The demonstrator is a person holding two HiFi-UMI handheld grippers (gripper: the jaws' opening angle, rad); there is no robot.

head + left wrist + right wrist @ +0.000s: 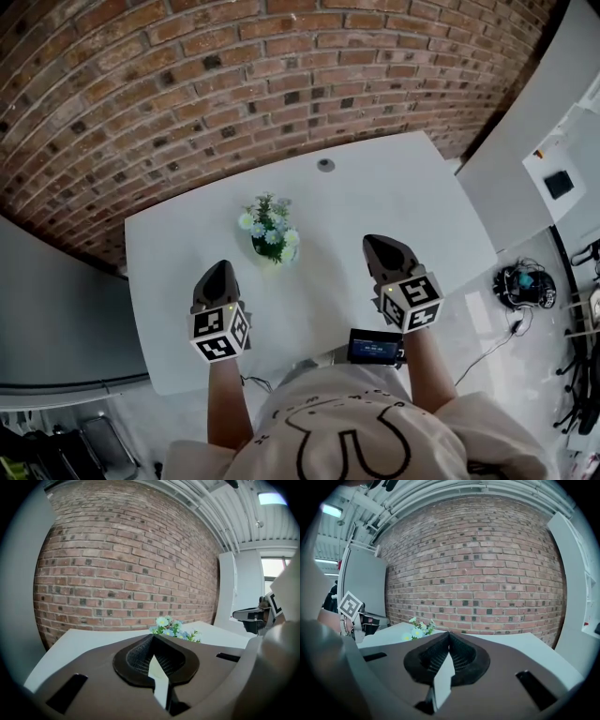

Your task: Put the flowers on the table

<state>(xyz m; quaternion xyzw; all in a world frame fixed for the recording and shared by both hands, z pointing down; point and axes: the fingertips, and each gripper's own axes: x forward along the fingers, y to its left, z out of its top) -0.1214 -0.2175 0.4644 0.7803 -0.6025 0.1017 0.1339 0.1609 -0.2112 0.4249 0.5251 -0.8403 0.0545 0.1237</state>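
Observation:
A small bunch of white and pale blue flowers (270, 228) with green leaves stands upright on the white table (403, 187), a little left of its middle. The flowers also show in the left gripper view (173, 629) and the right gripper view (419, 627), just past each gripper's tips. My left gripper (218, 268) hovers over the table's near part, below and left of the flowers, shut with nothing in it (153, 639). My right gripper (376, 243) hangs to the right of the flowers, likewise shut and holding nothing (449, 635).
A brick wall (234, 75) runs behind the table. A round grey grommet (325, 165) sits near the table's far edge. A white partition (525, 131) stands at the right, with a black headset (525, 286) and cables on the floor beside it. A small dark device (374, 347) is at the person's waist.

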